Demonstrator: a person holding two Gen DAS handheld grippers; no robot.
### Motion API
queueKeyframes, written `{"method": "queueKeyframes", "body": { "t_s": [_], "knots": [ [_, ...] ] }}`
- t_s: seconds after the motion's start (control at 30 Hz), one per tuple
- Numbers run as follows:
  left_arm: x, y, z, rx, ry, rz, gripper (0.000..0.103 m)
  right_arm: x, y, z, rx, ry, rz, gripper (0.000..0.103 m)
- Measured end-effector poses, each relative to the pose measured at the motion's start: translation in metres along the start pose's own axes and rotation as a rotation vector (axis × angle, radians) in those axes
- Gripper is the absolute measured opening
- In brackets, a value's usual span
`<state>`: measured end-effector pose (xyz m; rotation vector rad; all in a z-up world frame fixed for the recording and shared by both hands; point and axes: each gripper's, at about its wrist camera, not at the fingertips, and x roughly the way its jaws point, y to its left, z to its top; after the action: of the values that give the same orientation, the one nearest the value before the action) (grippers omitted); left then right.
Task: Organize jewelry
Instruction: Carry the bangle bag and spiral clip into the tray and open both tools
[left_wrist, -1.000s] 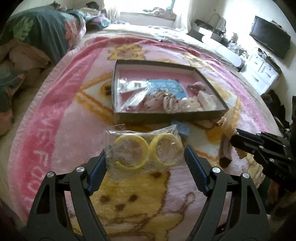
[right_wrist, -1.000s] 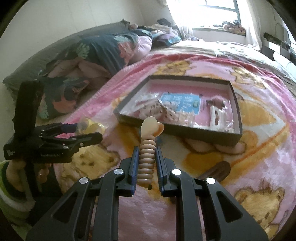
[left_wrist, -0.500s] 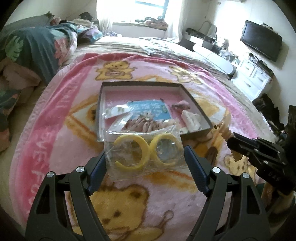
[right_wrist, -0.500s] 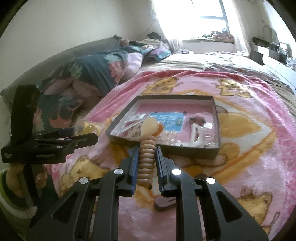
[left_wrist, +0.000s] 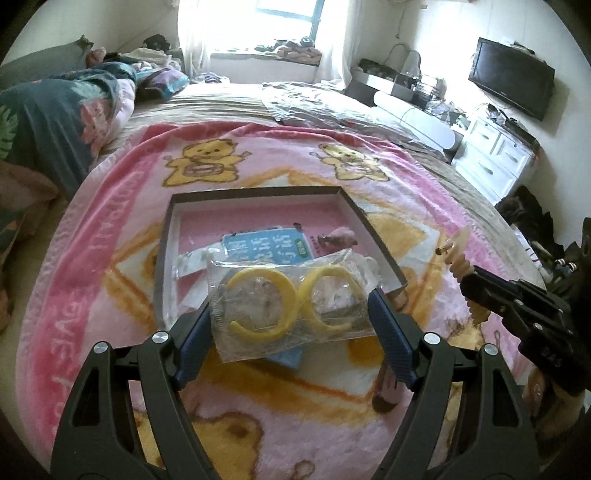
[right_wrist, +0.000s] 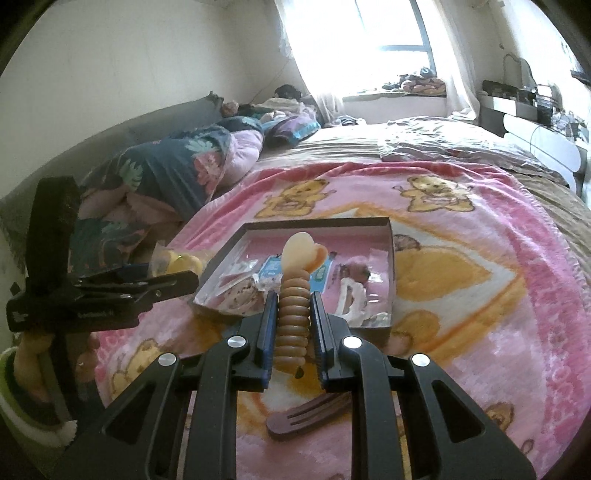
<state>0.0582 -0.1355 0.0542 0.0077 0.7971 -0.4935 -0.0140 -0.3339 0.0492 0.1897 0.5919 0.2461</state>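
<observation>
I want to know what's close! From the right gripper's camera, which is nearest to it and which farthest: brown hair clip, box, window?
1. Brown hair clip, on the blanket just below the right gripper.
2. Box, ahead, mid-blanket.
3. Window, far wall.

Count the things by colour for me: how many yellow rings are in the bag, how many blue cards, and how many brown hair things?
Yellow rings in the clear bag held by the left gripper: 2
Blue cards, in the box: 1
Brown hair things: 2, the coil in the right gripper and the clip on the blanket
Total: 5
</observation>
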Motion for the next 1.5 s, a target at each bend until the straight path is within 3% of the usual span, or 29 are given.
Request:
{"method": "queueKeyframes", "body": {
  "t_s": [0.47, 1.03, 1.5],
  "knots": [
    [0.029, -0.019, 0.031, 0.043, 0.007, 0.012, 0.072, 0.003, -0.031, 0.026, 0.055, -0.025, 0.008, 0.017],
    [0.084, -0.022, 0.048, 0.063, 0.070, 0.044, 0.072, 0.047, -0.062, 0.063, 0.038, 0.017, -0.037, 0.017],
    [0.149, 0.000, 0.034, 0.020, 0.201, 0.057, 0.072, 0.126, -0.075, 0.013, 0.029, 0.217, -0.095, 0.017]
  ]
}}
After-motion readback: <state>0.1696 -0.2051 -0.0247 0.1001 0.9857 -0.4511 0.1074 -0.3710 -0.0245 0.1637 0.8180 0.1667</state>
